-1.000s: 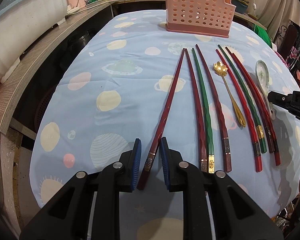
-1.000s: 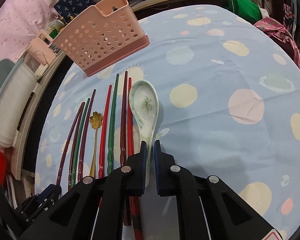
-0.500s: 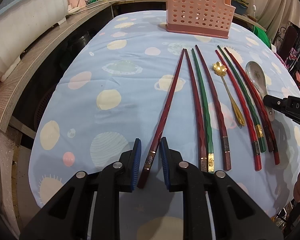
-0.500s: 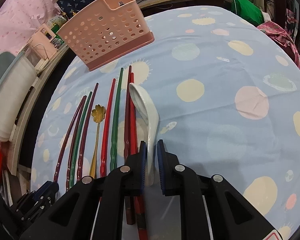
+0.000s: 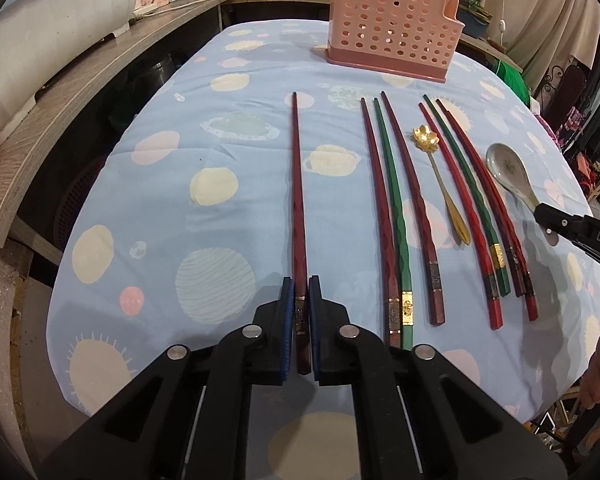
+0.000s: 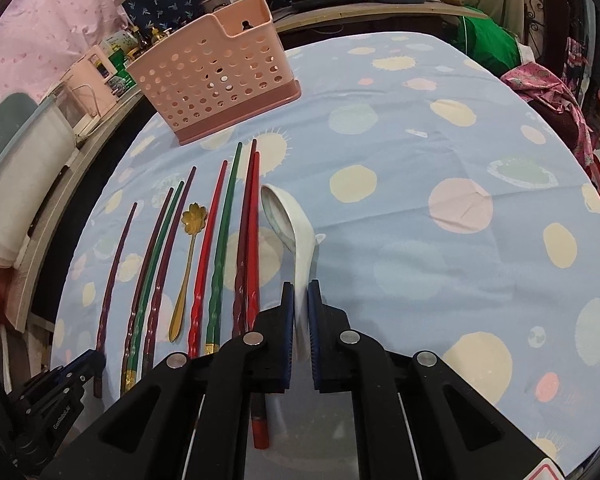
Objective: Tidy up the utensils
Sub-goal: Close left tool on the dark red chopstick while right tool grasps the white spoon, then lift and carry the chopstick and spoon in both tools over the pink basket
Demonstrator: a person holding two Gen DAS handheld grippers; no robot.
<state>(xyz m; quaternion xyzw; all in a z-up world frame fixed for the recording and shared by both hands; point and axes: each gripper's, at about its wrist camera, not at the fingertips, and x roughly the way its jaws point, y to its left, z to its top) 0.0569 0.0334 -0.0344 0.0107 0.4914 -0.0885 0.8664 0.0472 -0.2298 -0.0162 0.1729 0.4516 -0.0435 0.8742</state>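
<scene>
**Both grippers closed on utensils over a planet-print tablecloth**

Nearest, left wrist view: the left gripper (image 5: pixel 299 300) has just been closing, and its blue pads now pinch the banded handle end of a dark red chopstick (image 5: pixel 297 200), which runs straight away from the camera, apart from the other sticks. Right wrist view: the right gripper (image 6: pixel 298 304) is fully closed on the handle of a white ceramic spoon (image 6: pixel 296 240); the spoon is turned on edge, its bowl tilted off the cloth.

Middle ground: seven further chopsticks lie side by side on the light blue tablecloth (image 5: pixel 220 128). They form a group of three (image 5: pixel 392 216) (dark red, green, dark red) and a group of four (image 5: pixel 480 208) (red, green and two dark red, the last two touching). That makes eight chopsticks in all, two of them green. A single gold spoon (image 5: pixel 440 176) with a flower-shaped bowl lies between the two groups. Spoons total two.

Writing: the letters "DAS" are legible on the right gripper's body at the right edge of the left view; the rest is cut off. Small print on the left gripper's body in the right view is too small to read.

Far end: one pink perforated holder (image 5: pixel 392 36) stands upright on a darker pink base, beyond the chopstick tips. No utensil shows inside it.
</scene>
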